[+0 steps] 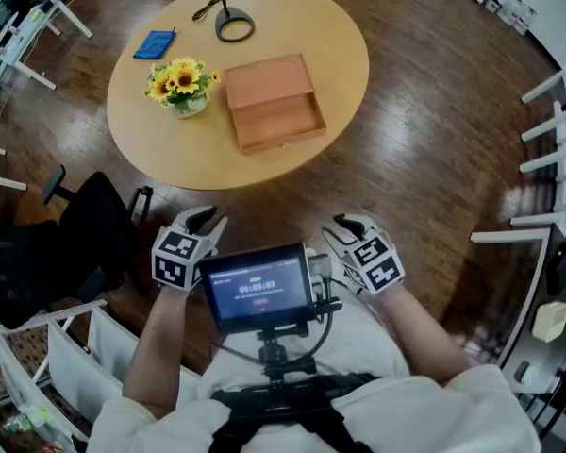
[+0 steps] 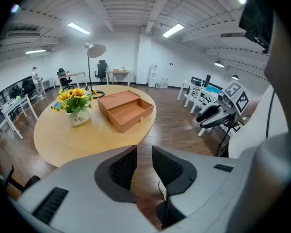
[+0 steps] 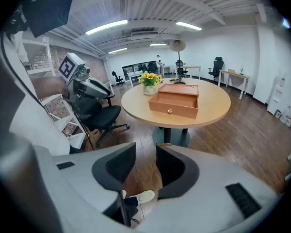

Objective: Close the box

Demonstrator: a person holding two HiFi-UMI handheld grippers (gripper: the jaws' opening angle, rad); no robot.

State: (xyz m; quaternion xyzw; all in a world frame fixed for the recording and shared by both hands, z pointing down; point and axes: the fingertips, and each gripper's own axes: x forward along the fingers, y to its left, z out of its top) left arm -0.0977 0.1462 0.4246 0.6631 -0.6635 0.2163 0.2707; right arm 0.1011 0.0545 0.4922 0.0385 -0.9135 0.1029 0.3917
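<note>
Head view, left to right. A black chair (image 1: pixel 87 226) is seen on the wood floor at 8 o'clock of the round tabletop (image 1: pixel 340 36). A blue cloth (image 1: pixel 155 44) lies near the tabletop rim at 10 o'clock. A white pot of sunflowers (image 1: pixel 181 85) stands upright at 9 o'clock of the tabletop centre.

The left gripper (image 1: pixel 210 221) is held low in front of the person, off the tabletop and below its 6 o'clock edge. It is released: in the left gripper view a narrow gap is seen between the ribbed pads (image 2: pixel 122 168), with only floor in it.

A black ring-shaped lamp base (image 1: pixel 234 26) sits at 12 o'clock on the tabletop. A small lit screen (image 1: pixel 258 286) is mounted at the person's chest, between the two grippers.

The box (image 1: pixel 274 102), brown wood, is found just at 4 o'clock of the tabletop centre, at 3 o'clock of the sunflowers and apart from them. It is open, its inside exposed, with a small knob on the front wall. It is touched by neither gripper.

The right gripper (image 1: pixel 341 226) is held at 5 o'clock of the tabletop, well apart from the box. It is released too: its jaws are parted, with nothing caught between them.
</note>
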